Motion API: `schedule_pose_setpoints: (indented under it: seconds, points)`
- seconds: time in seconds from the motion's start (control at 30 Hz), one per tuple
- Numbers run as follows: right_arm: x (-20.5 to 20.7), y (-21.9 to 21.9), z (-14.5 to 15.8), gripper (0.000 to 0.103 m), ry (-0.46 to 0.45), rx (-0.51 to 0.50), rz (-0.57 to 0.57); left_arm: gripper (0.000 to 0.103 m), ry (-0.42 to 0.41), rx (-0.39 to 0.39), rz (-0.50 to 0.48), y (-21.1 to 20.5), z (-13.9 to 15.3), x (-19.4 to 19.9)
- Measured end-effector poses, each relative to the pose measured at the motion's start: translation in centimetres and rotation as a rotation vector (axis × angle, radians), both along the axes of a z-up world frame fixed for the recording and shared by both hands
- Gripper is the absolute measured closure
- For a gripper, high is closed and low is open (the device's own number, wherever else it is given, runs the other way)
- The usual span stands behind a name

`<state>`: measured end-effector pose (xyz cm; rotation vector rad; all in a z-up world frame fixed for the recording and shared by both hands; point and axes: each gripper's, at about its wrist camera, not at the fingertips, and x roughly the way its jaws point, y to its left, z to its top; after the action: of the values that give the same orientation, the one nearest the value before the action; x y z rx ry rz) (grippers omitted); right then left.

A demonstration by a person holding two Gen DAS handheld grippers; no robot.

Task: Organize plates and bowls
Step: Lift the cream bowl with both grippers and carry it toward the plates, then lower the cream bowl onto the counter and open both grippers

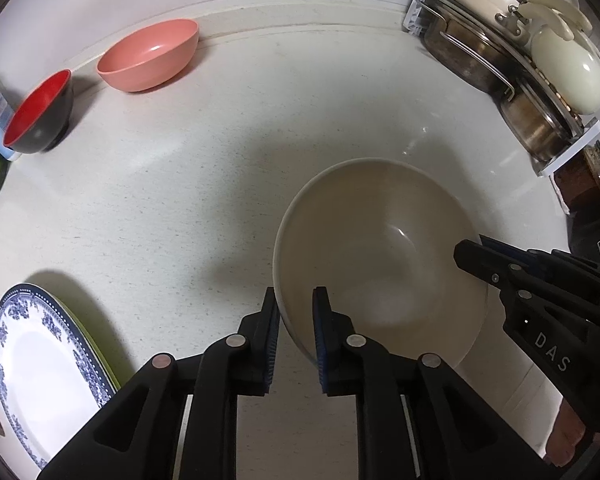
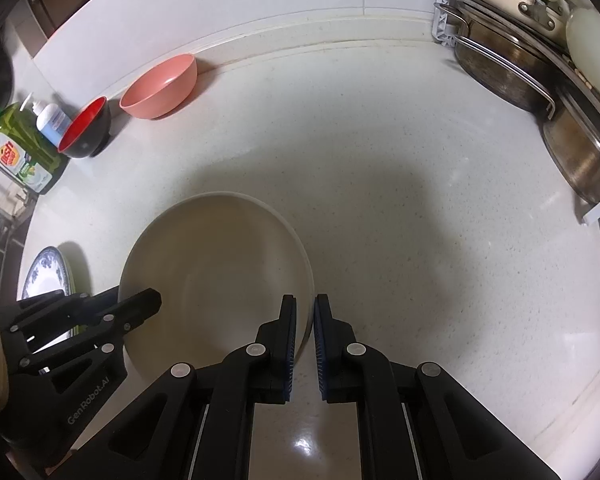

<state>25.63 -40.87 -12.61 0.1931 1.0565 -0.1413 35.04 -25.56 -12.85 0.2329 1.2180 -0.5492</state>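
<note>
Still, cream bowl (image 1: 380, 248) between hand-held grippers

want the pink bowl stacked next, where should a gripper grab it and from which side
Grip the pink bowl by its rim, one finger inside and one outside the wall, coming down from above on the side facing the open counter. It stands upright with its mouth open, its thin rim is the only narrow part, and the far side sits close to the backsplash ledge.
</note>
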Motion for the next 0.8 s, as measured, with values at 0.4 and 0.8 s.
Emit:
schedule_pose_setpoints:
  seconds: [0.4, 0.8]
  points:
    - [-0.3, 0.8, 1.9, 0.069, -0.076, -0.044, -0.006, 0.040, -0.126, -0.036, 0.034, 2.1, 3.4, 0.8]
    - [1.1, 4.4, 5.9, 0.055, -0.174, -0.039, -0.020, 0.017, -0.287, -0.065, 0.084, 7.8, 8.5, 4.4]
